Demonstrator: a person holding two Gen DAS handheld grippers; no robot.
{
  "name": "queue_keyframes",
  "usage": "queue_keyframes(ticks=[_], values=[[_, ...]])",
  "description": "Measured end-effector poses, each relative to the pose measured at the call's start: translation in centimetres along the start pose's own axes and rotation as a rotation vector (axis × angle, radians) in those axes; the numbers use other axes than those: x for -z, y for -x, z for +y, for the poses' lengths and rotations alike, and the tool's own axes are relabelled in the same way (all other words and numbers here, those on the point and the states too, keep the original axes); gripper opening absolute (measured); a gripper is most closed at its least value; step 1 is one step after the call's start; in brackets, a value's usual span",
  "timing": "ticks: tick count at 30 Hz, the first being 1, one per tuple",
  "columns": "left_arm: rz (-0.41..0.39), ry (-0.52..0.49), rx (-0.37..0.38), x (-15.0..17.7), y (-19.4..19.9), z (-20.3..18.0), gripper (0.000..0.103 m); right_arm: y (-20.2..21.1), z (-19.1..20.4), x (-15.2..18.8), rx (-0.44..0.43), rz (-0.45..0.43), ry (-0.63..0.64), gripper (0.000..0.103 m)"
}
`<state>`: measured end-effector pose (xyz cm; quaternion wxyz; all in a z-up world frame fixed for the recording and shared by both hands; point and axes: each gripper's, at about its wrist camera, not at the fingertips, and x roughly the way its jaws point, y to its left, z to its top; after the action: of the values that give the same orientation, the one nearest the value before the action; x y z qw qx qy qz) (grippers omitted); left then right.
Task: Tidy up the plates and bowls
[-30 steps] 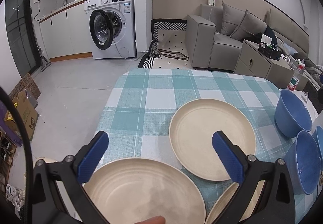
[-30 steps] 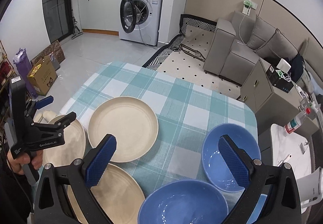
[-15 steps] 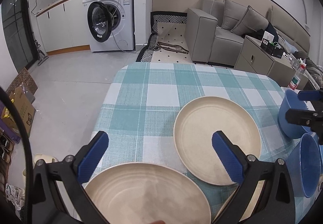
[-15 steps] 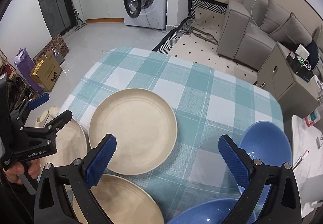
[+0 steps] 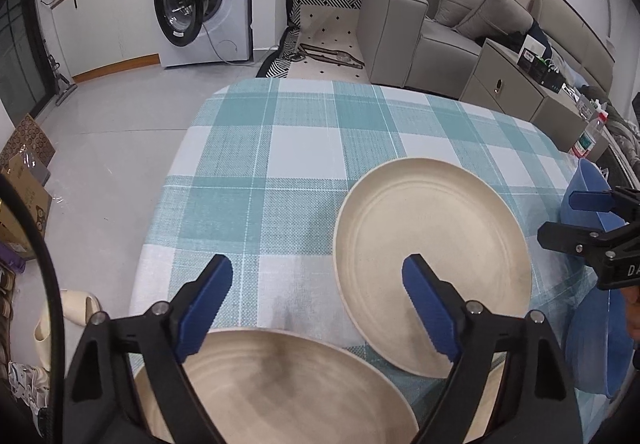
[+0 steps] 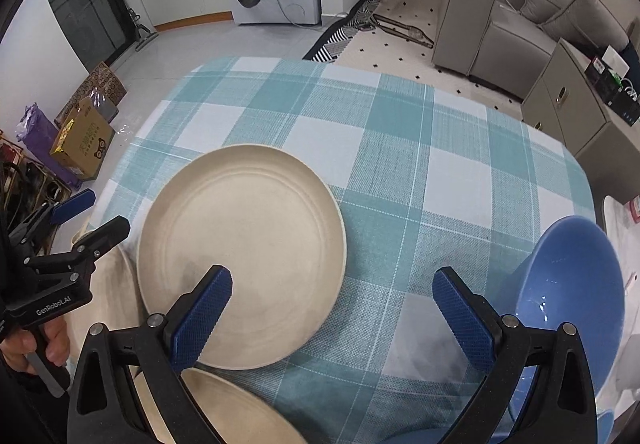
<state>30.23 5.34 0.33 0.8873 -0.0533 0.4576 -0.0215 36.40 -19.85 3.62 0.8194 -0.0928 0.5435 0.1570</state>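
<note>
I have both grippers lower over the checked tablecloth (image 5: 280,171) than a second ago, and the plates and bowls fill more of each view. My left gripper (image 5: 318,300) has just been closing a little from its widest; its jaws are still well apart, with nothing between them but bare cloth. Right below it, at the near edge, lies the nearest cream plate (image 5: 280,384), its far rim just under my fingertips. Ahead and to the right sits the middle cream plate (image 5: 432,256), flat on the cloth, its near rim behind my right finger.

My right gripper (image 6: 332,308) hangs wide and holds nothing. Its left finger stands over the near part of that same middle plate (image 6: 240,252); another cream plate (image 6: 232,408) lies just below it. The blue bowl (image 6: 568,284) is to the right of my right finger, beside it and not between the jaws. More blue shows at the bottom edge, too cut off to tell apart.

Nothing is stacked yet. I judge the descent as the approach to a first pick: left toward the near plate's rim, right toward either the middle plate or the bowl.
</note>
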Motion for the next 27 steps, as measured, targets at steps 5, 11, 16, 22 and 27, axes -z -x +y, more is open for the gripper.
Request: queue_keyframes(ticks=[5, 11, 16, 22, 27], values=[[0.036, -0.011, 0.009, -0.1, -1.3, -0.4, 0.082, -2.0, -0.6, -0.2, -0.009, 0.042, -0.020, 0.090], [0.069, -0.025, 0.016, -0.2, -2.4, -0.8, 0.075, -4.1, -1.0, -0.4, -0.029, 0.094, -0.044, 0.082], [0.097, -0.036, 0.009, -0.1, -3.2, -0.8, 0.066, -5.1, -1.3, -0.7, -0.037, 0.116, -0.057, 0.076], [0.122, -0.044, 0.020, 0.1, -3.8, -0.9, 0.052, -5.6, -1.2, -0.7, -0.048, 0.147, -0.047, 0.071], [0.140, -0.061, 0.033, 0.3, -4.2, -1.4, 0.039, -5.9, -0.9, -0.4, -0.073, 0.169, -0.038, 0.050]])
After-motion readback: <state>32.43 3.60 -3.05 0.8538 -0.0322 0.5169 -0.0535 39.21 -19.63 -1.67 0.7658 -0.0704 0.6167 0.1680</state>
